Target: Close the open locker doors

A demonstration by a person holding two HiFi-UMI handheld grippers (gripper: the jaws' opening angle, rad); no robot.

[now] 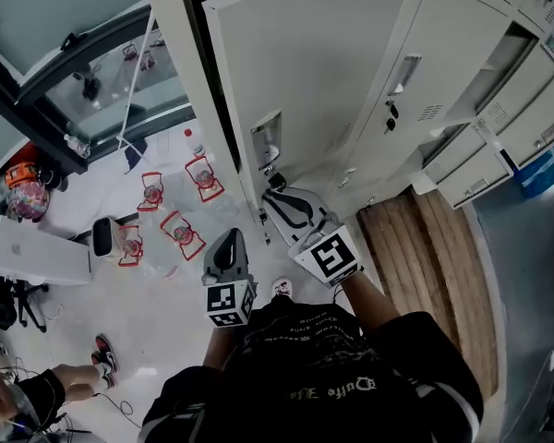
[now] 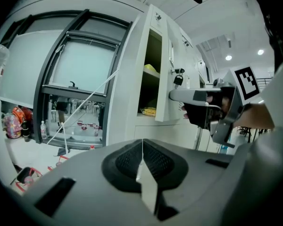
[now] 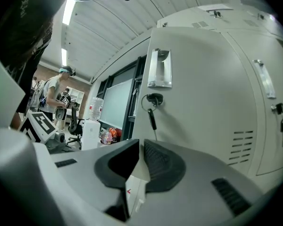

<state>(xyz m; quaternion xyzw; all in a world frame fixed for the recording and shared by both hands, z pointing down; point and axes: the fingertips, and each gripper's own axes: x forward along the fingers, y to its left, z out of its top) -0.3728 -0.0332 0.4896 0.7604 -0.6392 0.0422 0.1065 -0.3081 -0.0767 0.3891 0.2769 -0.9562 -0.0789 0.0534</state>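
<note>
Locker door (image 1: 305, 90): is left ajar, long axis upright, free edge at left, hinged at right | left gripper (image 2: 142, 149): jaws are pressed together, nothing is held, door edge is seen ahead-right | right gripper (image 3: 140, 152): nearer; jaws are nearly met, nothing is held; door face with handle (image 3: 159, 68) and key (image 3: 152, 117) is faced straight ahead

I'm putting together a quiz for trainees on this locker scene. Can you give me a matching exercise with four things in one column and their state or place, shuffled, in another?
Things:
1. locker door
2. left gripper
3. key
4. yellow items

States or places:
A. hanging from the door's lock
B. inside the locker
C. swung open
D. jaws together, nothing between them

Pairs: 1-C, 2-D, 3-A, 4-B
</note>
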